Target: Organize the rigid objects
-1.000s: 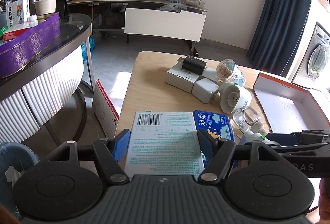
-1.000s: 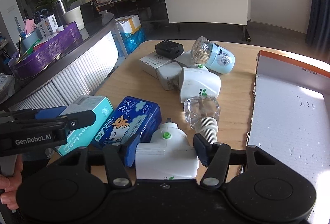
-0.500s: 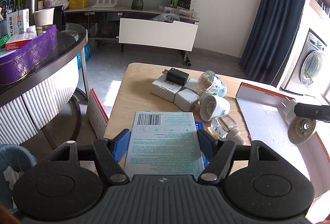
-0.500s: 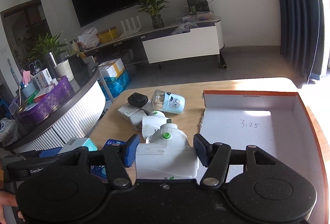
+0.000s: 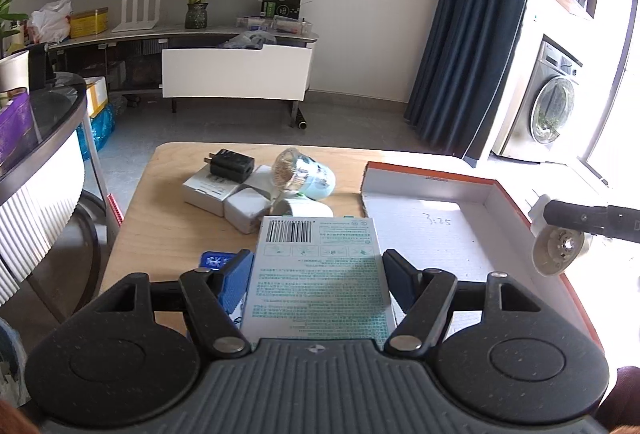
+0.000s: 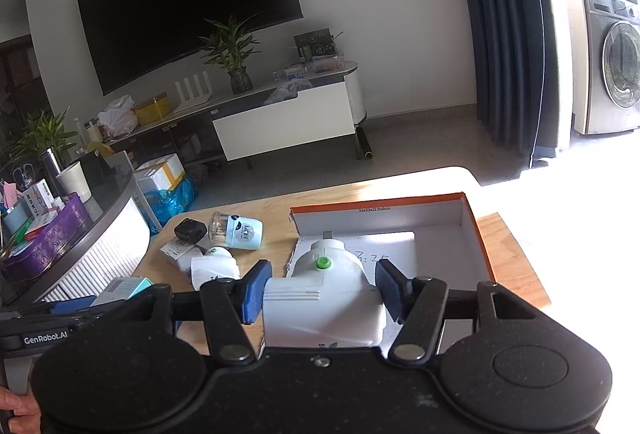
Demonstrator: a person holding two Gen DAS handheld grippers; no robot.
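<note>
The landmark here is the white tray with the orange rim [image 5: 492,190], lying on the right half of the wooden bench [image 5: 168,234].

Far to the tray's left, a blue packet [image 5: 214,259] peeks out beside the left claw's finger. A little nearer the tray sits a cluster of loose things: a black charger [image 5: 231,165] rests on top of a white box [image 5: 206,190], a second white block [image 5: 245,207] lies against that box, and a clear-ended jar with a pale blue body [image 5: 308,178] lies on its side just left of the tray's far corner. A white plug-in device [image 5: 306,210] lies in front of the jar.

The left claw [image 5: 318,276] is pinching a pale teal carton [image 5: 318,274] with a barcode on its upper face, both pads pressed to its long sides; the carton is in the air at the tray's near-left corner.

The right claw [image 6: 322,288] is clamped on a white plug-in device with a green button [image 6: 322,294], one pad on each flank. It hangs above the tray's near-left part, in front of the handwritten figures on the tray floor. In the left wrist view this device shows its round base beyond the tray's right rim.
</note>
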